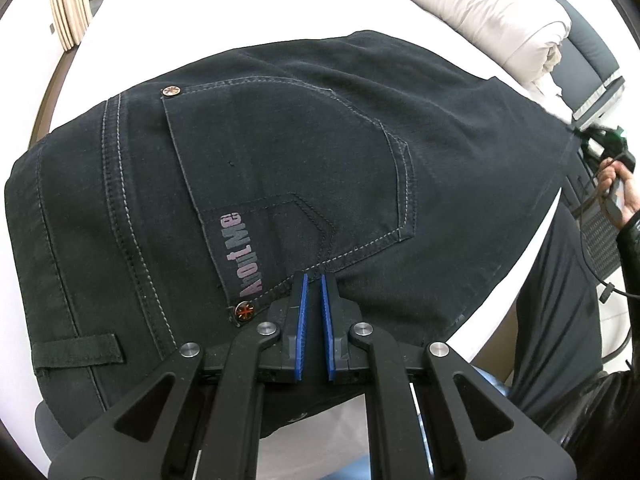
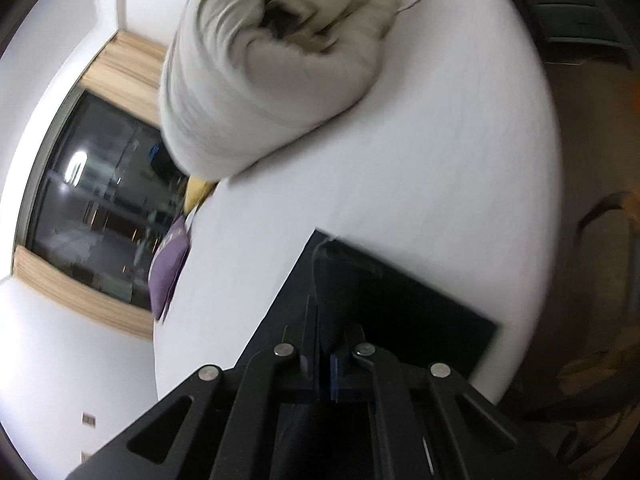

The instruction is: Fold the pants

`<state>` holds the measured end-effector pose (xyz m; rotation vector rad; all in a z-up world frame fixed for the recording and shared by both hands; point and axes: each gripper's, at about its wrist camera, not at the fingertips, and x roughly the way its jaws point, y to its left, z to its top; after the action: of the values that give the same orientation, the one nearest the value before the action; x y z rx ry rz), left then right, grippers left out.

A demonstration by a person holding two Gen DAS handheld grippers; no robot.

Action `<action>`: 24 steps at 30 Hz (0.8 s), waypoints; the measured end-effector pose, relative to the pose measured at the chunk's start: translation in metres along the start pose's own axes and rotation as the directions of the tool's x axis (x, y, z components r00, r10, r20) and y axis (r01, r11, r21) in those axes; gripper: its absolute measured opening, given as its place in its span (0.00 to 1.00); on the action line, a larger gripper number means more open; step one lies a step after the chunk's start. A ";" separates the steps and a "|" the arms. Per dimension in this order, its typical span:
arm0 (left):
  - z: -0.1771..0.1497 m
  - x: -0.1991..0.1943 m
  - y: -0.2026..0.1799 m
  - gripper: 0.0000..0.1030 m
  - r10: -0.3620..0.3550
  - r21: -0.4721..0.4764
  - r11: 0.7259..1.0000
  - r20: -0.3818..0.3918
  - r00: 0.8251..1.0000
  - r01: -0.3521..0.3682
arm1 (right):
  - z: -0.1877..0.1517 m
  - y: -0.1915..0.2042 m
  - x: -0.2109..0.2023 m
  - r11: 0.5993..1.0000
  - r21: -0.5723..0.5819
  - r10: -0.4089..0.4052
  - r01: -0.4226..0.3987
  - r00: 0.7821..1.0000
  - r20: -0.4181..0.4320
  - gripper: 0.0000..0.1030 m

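Black pants (image 1: 288,168) lie on the white bed (image 1: 240,12), back pocket up, with an "AboutMe" label. My left gripper (image 1: 313,280) hovers over the waist end by the pocket's lower edge; its blue pads stand a narrow gap apart with nothing between them. My right gripper (image 2: 325,356) is shut on the pants' leg fabric (image 2: 384,304), which rises between the pads. In the left wrist view the right gripper (image 1: 608,148) holds the far end of the pants, lifted at the right edge of the bed.
A rolled beige duvet (image 2: 272,64) lies further along the bed; it also shows in the left wrist view (image 1: 492,24). A purple pillow (image 2: 168,268) and a yellow item (image 2: 198,194) sit at the bed's far edge by a dark window (image 2: 100,200).
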<state>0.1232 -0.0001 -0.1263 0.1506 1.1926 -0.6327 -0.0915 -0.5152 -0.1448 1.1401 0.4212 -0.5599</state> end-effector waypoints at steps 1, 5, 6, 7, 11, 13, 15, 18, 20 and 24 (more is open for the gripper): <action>0.000 0.000 0.000 0.07 -0.001 0.000 1.000 0.001 1.000 0.001 | 0.000 -0.011 0.005 1.000 0.021 -0.022 0.023 0.999 -0.025 0.04; -0.001 -0.002 0.003 0.07 0.000 -0.010 1.000 0.005 1.000 0.000 | -0.015 -0.035 0.024 0.979 -0.026 -0.206 0.205 0.974 -0.094 0.04; -0.001 -0.002 0.003 0.07 0.000 -0.011 1.000 0.006 1.000 0.000 | -0.018 -0.034 0.023 0.972 -0.059 -0.232 0.228 0.969 -0.080 0.04; -0.001 -0.003 0.004 0.07 0.001 -0.010 1.000 0.007 1.000 0.000 | -0.018 -0.034 0.022 0.969 -0.071 -0.242 0.237 0.967 -0.074 0.04; -0.001 -0.003 0.005 0.07 -0.004 -0.009 1.000 0.007 1.000 0.004 | -0.013 -0.031 0.021 0.961 -0.084 -0.270 0.264 0.960 -0.069 0.07; -0.002 -0.004 0.007 0.07 -0.008 -0.013 1.000 0.011 1.000 0.008 | -0.010 -0.024 0.024 0.948 -0.115 -0.303 0.295 0.951 -0.057 0.29; -0.003 -0.005 0.008 0.07 -0.010 -0.017 1.000 0.016 1.000 0.010 | -0.005 -0.022 0.017 0.930 -0.129 -0.349 0.346 0.937 -0.003 0.55; -0.004 -0.006 0.010 0.07 -0.015 -0.020 1.000 0.021 1.000 0.015 | 0.000 -0.013 0.006 0.918 -0.190 -0.355 0.349 0.935 -0.001 0.64; -0.005 -0.006 0.011 0.07 -0.017 -0.022 1.000 0.023 1.000 0.017 | -0.002 0.002 0.001 0.903 -0.251 -0.356 0.348 0.934 0.013 0.66; -0.007 -0.008 0.012 0.07 -0.013 -0.022 1.000 0.025 1.000 0.014 | -0.013 0.051 -0.006 0.827 -0.419 -0.386 0.374 0.921 0.058 0.66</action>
<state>0.1224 0.0157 -0.1242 0.1159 1.1768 -0.6312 -0.0649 -0.4861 -0.1090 0.6423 0.7680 -0.7567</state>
